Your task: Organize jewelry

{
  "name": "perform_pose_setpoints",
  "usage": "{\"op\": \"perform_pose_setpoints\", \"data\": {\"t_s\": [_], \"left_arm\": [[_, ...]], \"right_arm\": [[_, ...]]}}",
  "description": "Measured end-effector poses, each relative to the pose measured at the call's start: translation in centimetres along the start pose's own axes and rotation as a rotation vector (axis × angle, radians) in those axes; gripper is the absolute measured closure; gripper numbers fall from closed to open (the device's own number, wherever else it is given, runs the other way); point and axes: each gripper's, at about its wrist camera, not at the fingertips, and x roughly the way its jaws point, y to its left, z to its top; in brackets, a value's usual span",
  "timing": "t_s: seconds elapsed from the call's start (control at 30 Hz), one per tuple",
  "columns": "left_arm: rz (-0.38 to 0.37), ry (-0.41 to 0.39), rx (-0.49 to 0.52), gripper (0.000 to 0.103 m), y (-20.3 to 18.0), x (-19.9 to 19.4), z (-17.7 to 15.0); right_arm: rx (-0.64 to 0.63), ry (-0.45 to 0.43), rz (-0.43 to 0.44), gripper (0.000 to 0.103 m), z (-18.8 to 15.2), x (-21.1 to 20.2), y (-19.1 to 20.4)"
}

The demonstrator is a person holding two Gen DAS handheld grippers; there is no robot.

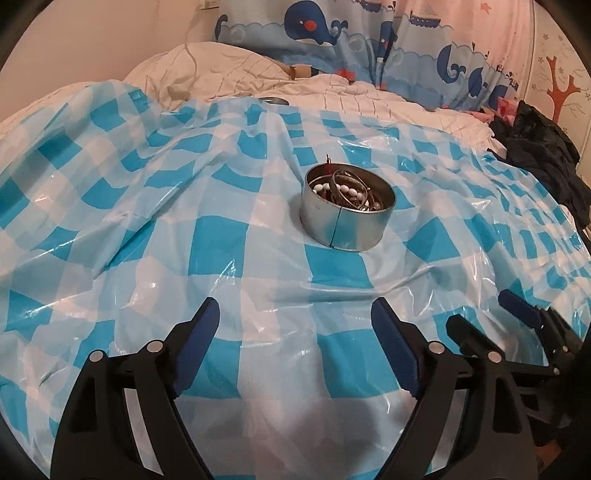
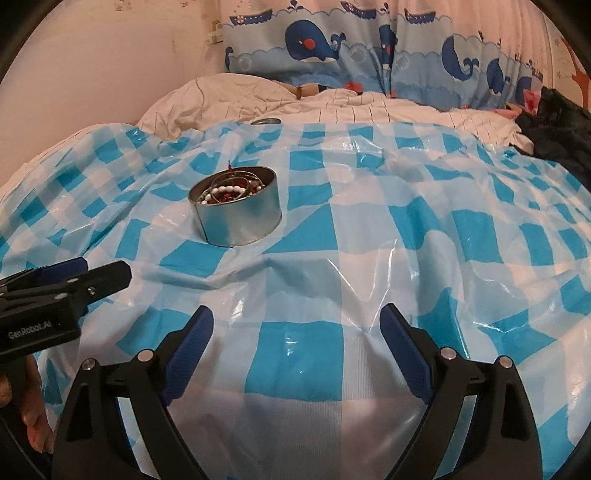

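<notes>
A round metal tin (image 1: 347, 214) stands on the blue-and-white checked plastic sheet (image 1: 207, 236). It holds jewelry (image 1: 347, 190): a white bead bracelet, metal bangles and dark red beads. The tin also shows in the right wrist view (image 2: 236, 218), with the jewelry (image 2: 229, 194) inside. My left gripper (image 1: 295, 325) is open and empty, well short of the tin. My right gripper (image 2: 297, 332) is open and empty, to the right of the tin and short of it. Each gripper shows at the edge of the other's view, the right one (image 1: 491, 310) and the left one (image 2: 99, 269).
The sheet covers a bed with a white grid-pattern quilt (image 1: 369, 99). A small round lid-like object (image 1: 273, 100) lies at the sheet's far edge. Whale-print curtains (image 1: 332, 33) hang behind. Dark clothing (image 1: 539, 155) is piled at the right.
</notes>
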Motion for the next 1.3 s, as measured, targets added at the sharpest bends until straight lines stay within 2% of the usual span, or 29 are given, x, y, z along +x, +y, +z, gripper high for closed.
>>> {"op": "perform_pose_setpoints", "data": {"t_s": [0.3,0.93,1.07,1.3], "left_arm": [[0.01,-0.001,0.021,0.017,-0.69,0.37,0.17],[0.036,0.021,0.001,0.013,0.1,0.9,0.27],[0.062,0.01,0.015,0.008,-0.1,0.88,0.25],[0.078,-0.015,0.035,0.008,-0.36,0.66,0.3]], "right_arm": [[0.008,-0.003,0.003,0.015,0.12,0.01,-0.19],[0.0,0.0,0.001,0.013,0.04,0.19,-0.16],[0.001,0.0,0.001,0.013,0.04,0.18,-0.15],[0.0,0.003,0.001,0.013,-0.03,0.27,-0.15]]}}
